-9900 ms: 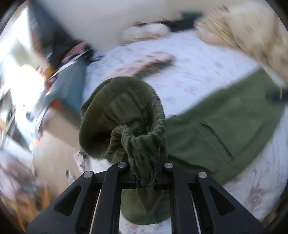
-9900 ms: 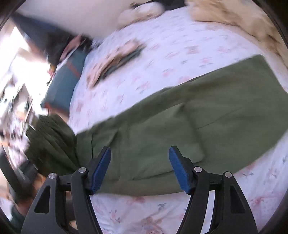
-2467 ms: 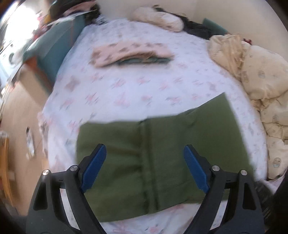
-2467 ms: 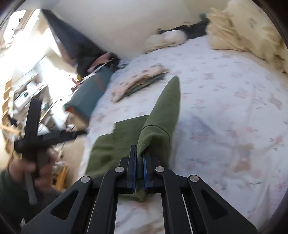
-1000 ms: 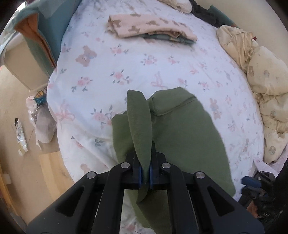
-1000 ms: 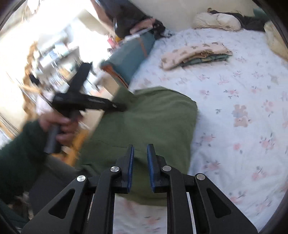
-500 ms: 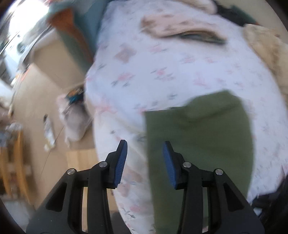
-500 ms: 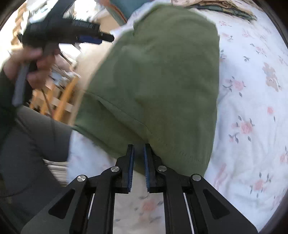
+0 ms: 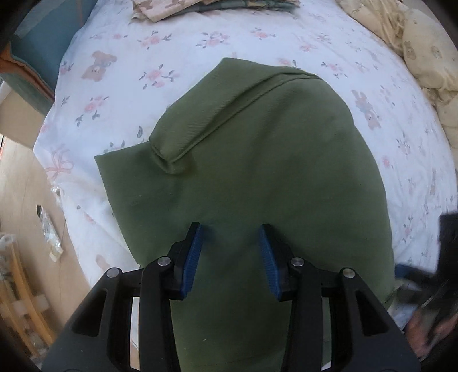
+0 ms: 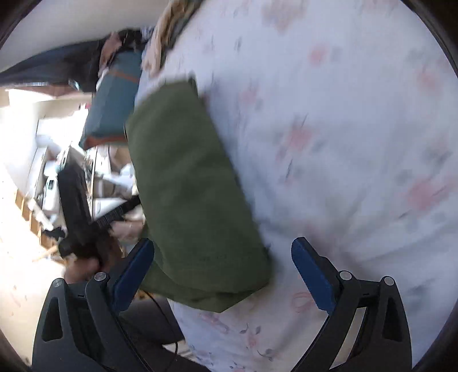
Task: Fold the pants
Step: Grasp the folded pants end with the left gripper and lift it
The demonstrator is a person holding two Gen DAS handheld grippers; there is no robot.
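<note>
Folded green pants [image 9: 257, 160] lie beneath parted, empty jaws.

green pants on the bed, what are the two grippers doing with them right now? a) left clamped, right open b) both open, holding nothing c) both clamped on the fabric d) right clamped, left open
b: the left gripper and the right gripper both show a clear gap between their blue pads, and the folded pants lie loose on the bed sheet.

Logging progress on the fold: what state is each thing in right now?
green pants: folded into a compact stack on the bed, one corner flap raised
left gripper: open over the pants, holding nothing
right gripper: open wide, holding nothing
folded clothes: stacked at the far edge
</note>
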